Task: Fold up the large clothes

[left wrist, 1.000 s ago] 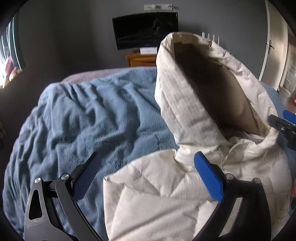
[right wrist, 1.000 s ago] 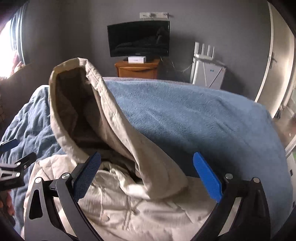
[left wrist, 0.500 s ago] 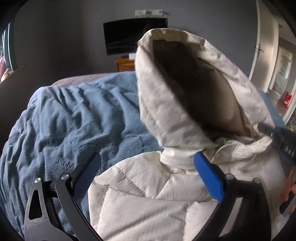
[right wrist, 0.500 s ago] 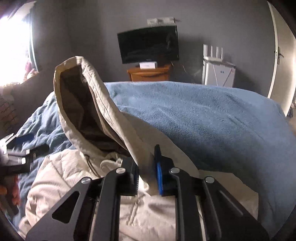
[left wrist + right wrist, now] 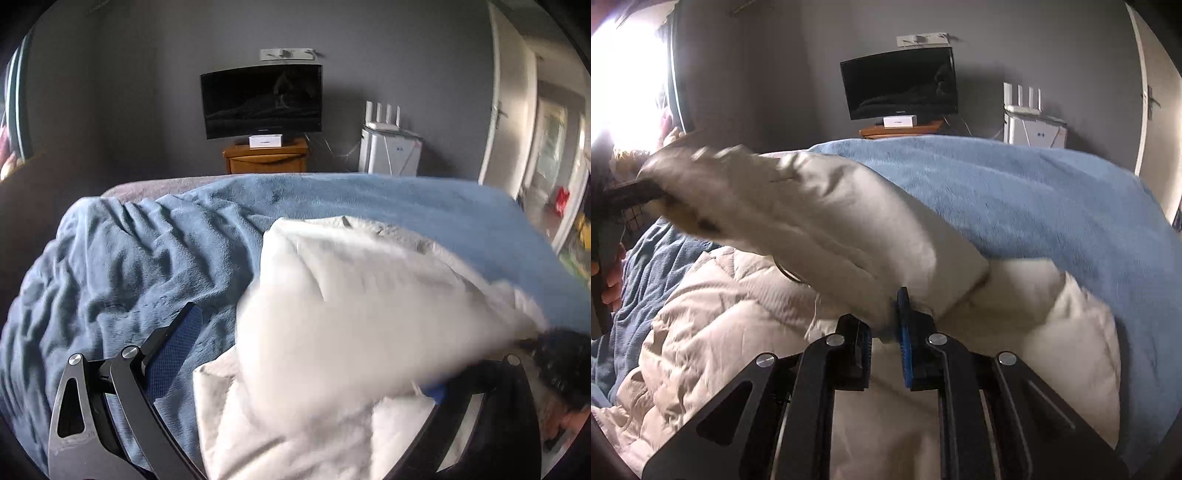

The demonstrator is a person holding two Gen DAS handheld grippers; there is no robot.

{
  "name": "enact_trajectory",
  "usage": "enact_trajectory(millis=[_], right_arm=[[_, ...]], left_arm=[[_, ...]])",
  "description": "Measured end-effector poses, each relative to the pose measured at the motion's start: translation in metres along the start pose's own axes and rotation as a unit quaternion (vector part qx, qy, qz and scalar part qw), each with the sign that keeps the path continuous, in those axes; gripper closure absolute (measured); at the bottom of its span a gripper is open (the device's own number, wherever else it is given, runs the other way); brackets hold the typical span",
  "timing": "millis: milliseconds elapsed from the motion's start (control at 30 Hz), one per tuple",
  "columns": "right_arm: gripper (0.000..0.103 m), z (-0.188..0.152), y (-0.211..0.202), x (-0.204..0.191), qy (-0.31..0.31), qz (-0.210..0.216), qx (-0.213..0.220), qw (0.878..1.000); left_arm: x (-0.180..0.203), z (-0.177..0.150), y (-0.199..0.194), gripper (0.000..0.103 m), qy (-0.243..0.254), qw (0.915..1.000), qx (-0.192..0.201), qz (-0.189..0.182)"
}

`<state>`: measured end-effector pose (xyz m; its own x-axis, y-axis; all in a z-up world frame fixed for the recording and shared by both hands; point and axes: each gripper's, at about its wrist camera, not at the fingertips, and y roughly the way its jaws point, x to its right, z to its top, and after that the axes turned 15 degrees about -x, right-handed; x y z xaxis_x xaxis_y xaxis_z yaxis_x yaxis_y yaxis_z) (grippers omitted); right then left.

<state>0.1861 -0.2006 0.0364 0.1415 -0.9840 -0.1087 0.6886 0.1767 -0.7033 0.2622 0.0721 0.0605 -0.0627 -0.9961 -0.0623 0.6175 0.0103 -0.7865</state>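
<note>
Jacket hood coming down for the fold

My right tool (image 5: 884, 334) is clamped shut on the hood (image 5: 827, 218) near its base, where it joins the jacket (image 5: 713, 325). My left tool (image 5: 306, 365) stands wide open, the blurred hood between its fingers, nothing pinched. I judge this the hood fold: laying it flat onto the jacket's body. Next I need to lower it fully, let go, and smooth it. The jacket lies on the blue blanket (image 5: 1052, 192) of the bed, close to me, its long axis running from me toward the far wall, collar end away. The hood now stretches sideways toward my left tool.
</note>
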Motion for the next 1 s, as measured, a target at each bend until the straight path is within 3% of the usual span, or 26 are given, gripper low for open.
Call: enact_trajectory(millis=[33, 67, 100, 167, 233, 333, 500, 700, 800, 867, 1000], right_arm=[[0.092, -0.005, 0.0, 0.002, 0.005, 0.003, 0.0, 1.0], [0.092, -0.007, -0.001, 0.003, 0.006, 0.005, 0.0, 1.0], [0.092, -0.009, -0.001, 0.003, 0.006, 0.006, 0.001, 1.0], [0.092, -0.015, -0.003, 0.0, 0.006, 0.0, 0.003, 1.0], [0.092, -0.015, -0.007, 0.002, 0.018, 0.007, 0.006, 1.0], [0.092, -0.016, -0.019, 0.004, 0.017, 0.023, 0.013, 0.999], [0.092, -0.029, -0.037, -0.008, -0.035, 0.037, 0.011, 0.999], [0.092, -0.048, -0.019, -0.016, -0.075, 0.009, -0.031, 0.997], [0.092, -0.051, -0.009, -0.011, -0.06, 0.005, -0.036, 0.998], [0.092, -0.051, -0.005, -0.007, -0.049, 0.006, -0.037, 0.998], [0.092, -0.048, -0.003, -0.001, -0.04, 0.011, -0.036, 0.999]], left_arm=[[0.003, -0.006, -0.002, 0.017, 0.013, 0.9999, 0.0, 0.005], [0.009, -0.016, -0.005, 0.036, 0.037, 0.9992, -0.002, 0.012], [0.016, -0.025, -0.007, 0.046, 0.056, 0.9982, -0.005, 0.02], [0.028, -0.045, -0.013, 0.08, 0.092, 0.9941, -0.003, 0.059], [0.027, -0.06, -0.021, 0.083, 0.097, 0.9939, -0.001, 0.053], [0.02, -0.077, -0.04, 0.084, 0.087, 0.9961, -0.007, 0.017], [0.02, -0.117, -0.063, 0.084, 0.093, 0.9954, -0.019, -0.011], [0.014, -0.152, -0.026, 0.076, 0.081, 0.9948, -0.058, -0.024], [0.011, -0.15, -0.023, 0.054, 0.073, 0.9954, -0.052, -0.035], [0.008, -0.147, -0.029, 0.027, 0.068, 0.9965, -0.035, -0.034], [0.004, -0.147, -0.037, 0.018, 0.052, 0.9969, -0.033, -0.049]])
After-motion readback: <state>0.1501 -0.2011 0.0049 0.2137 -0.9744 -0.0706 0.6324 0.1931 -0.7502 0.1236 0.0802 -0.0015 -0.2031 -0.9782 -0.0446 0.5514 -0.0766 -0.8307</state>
